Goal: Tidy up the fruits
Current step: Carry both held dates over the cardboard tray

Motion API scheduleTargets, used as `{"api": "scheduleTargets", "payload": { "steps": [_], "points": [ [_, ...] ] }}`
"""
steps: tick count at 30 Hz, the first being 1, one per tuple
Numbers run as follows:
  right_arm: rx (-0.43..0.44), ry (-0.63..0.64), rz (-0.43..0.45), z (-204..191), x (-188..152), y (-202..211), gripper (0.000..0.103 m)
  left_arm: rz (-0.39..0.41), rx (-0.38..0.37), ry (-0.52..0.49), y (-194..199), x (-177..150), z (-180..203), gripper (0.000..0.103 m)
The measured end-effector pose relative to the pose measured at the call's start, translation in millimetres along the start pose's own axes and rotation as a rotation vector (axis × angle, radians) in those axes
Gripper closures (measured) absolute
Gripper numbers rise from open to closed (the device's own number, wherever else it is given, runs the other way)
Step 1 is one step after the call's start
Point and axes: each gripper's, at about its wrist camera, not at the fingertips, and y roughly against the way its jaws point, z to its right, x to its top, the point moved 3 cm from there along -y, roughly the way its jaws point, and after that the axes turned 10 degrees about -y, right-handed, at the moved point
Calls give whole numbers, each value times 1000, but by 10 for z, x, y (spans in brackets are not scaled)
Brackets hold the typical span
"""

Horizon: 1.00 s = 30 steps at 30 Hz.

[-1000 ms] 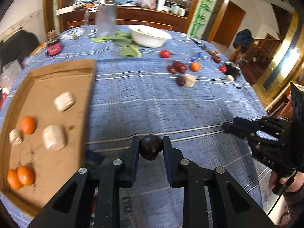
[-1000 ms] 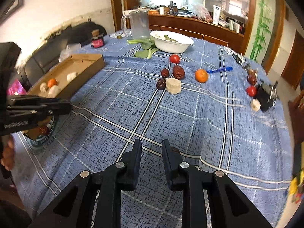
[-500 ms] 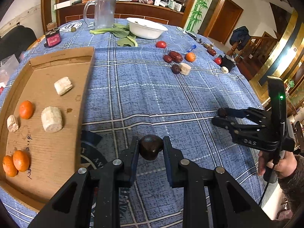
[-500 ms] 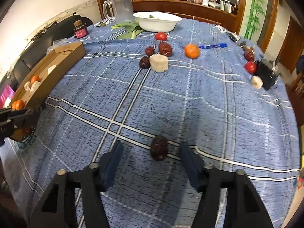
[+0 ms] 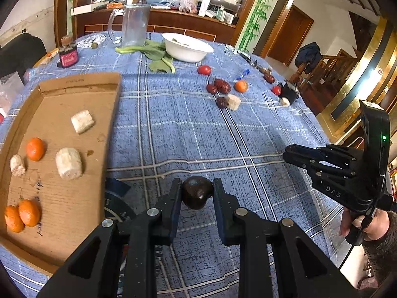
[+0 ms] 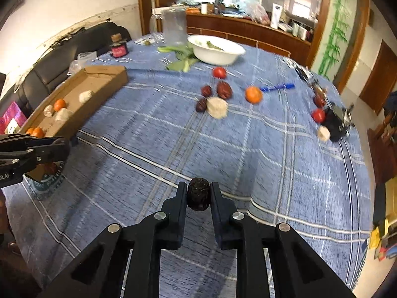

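Sorted: oranges (image 5: 23, 214) and white chunks (image 5: 68, 163) sitting in box (image 5: 82, 82).
Grips: left gripper (image 5: 197, 193) and right gripper (image 6: 198, 197) each pinching a date (image 5: 197, 195).
Left: waiting at 12 o'clock, fruit cluster (image 6: 218, 99), tomato (image 6: 219, 72).

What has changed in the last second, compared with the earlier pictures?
The right gripper opened over a dark red date lying on the tablecloth, then closed on it. The left gripper kept its grip on another dark date. The cardboard tray and its fruit did not move.
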Motion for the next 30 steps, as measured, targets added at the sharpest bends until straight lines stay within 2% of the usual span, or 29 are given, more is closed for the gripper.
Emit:
{"api": "scheduleTargets", "payload": {
  "steps": [7, 17, 23, 30],
  "points": [
    [43, 72, 35, -451, 278, -27, 83, 40, 59, 32, 264, 73, -344, 80],
    [140, 193, 56, -1398, 790, -242, 83, 61, 157, 100, 547, 47, -1015, 80],
    [182, 258, 64, -1909, 1042, -409, 83, 44, 219, 148, 629, 29, -1498, 80],
    [216, 285, 57, -2282, 1288, -701, 83, 13, 300, 169, 538, 105, -2027, 80]
  ]
}}
